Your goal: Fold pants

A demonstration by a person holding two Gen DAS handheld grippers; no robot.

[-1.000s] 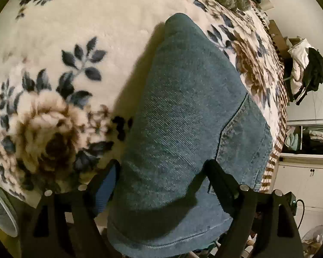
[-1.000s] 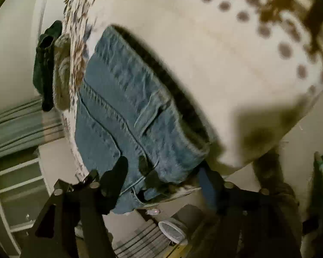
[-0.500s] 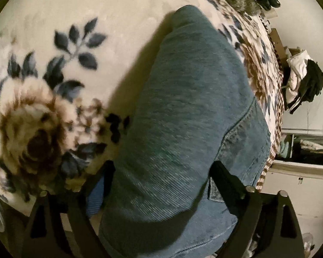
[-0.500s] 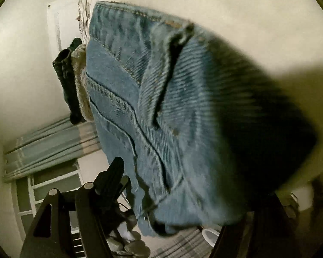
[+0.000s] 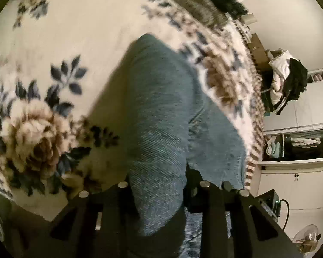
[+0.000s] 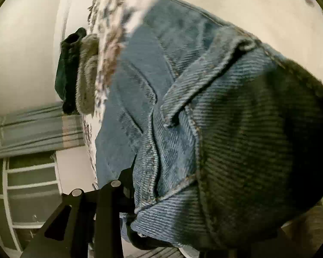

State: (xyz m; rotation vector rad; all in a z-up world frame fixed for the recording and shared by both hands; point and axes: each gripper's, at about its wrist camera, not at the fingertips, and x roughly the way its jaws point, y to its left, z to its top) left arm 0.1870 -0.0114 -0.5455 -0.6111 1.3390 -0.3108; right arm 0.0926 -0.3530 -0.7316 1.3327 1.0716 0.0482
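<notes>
Blue denim pants [image 5: 161, 107] lie on a cream floral blanket [image 5: 64, 32] on a bed, reaching away from the near edge. My left gripper [image 5: 159, 185] is shut on a bunched fold of the pants at the near end. In the right wrist view the pants [image 6: 215, 107] fill the frame, waistband and belt loop close to the lens. My right gripper [image 6: 183, 182] is shut on the waistband denim. Only its left finger [image 6: 122, 185] shows; the cloth hides the right one.
Dark and grey folded clothes [image 5: 204, 2] lie at the far end of the bed, also in the right wrist view [image 6: 75, 71]. A cabinet with shelves and hanging clothes [image 5: 295, 129] stands to the right. A curtain and window [image 6: 25, 150] lie left.
Both grippers have closed on the denim. The left jaws went from wide apart to pinching a fold. The right gripper moved in close and lifted the waistband.
</notes>
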